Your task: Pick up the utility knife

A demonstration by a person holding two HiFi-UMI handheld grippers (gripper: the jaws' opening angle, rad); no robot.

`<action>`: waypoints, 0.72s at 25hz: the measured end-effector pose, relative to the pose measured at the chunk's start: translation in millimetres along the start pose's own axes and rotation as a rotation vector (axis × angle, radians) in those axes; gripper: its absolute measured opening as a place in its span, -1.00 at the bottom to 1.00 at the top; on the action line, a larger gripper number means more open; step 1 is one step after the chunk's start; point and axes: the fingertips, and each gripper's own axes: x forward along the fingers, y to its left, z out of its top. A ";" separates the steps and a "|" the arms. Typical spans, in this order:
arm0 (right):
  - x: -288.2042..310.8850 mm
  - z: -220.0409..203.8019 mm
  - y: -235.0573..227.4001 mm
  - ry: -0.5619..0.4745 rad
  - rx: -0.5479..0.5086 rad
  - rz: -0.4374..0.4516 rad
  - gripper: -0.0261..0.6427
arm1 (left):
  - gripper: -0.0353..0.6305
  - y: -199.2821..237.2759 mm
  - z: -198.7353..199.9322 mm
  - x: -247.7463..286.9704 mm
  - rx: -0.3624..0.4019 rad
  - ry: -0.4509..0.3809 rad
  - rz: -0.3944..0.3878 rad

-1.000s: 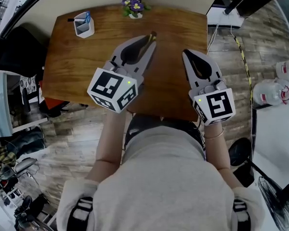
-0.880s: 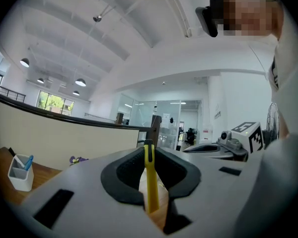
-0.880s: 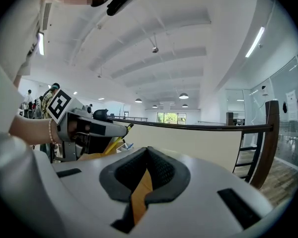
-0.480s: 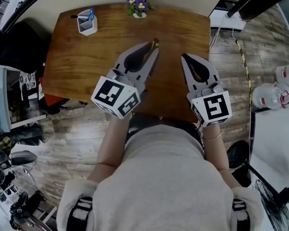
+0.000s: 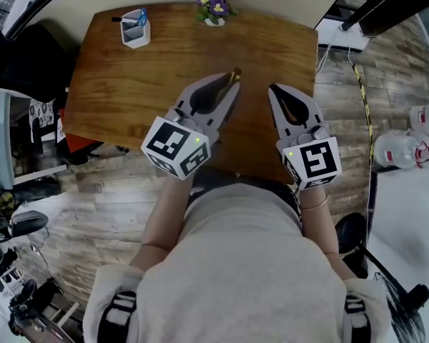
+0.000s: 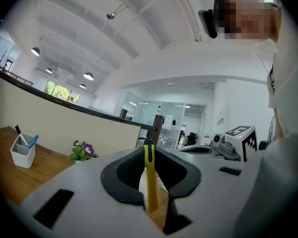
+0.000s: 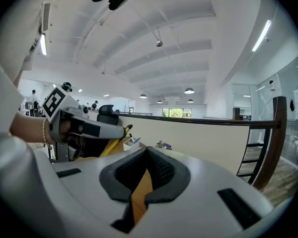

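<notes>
Left tool [image 5: 229,82], centre of the head view, grips the utility knife [image 5: 235,71] above the tabletop [image 5: 129,84], with the right tool [image 5: 273,90] idle just beside it. Left gripper view: jaws partly closed, pinching the yellow knife upright at mid-frame, so the pickup looks done. Right gripper view: jaws together, nothing between them.

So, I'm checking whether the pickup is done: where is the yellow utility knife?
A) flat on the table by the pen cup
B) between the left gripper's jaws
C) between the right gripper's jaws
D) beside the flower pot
B: the left gripper view shows the utility knife clamped between the jaws of the left gripper, while the jaws of the right gripper meet with nothing between them.
</notes>
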 end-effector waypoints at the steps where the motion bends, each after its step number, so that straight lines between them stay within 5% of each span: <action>1: 0.5 -1.1 1.0 0.004 0.001 0.002 -0.89 | -0.67 -0.2 -3.9 -0.3 -0.004 0.010 -0.001; 18: 8.1 -15.4 2.8 0.045 0.024 0.024 -0.89 | -0.67 5.5 -23.5 1.6 -0.015 0.073 0.003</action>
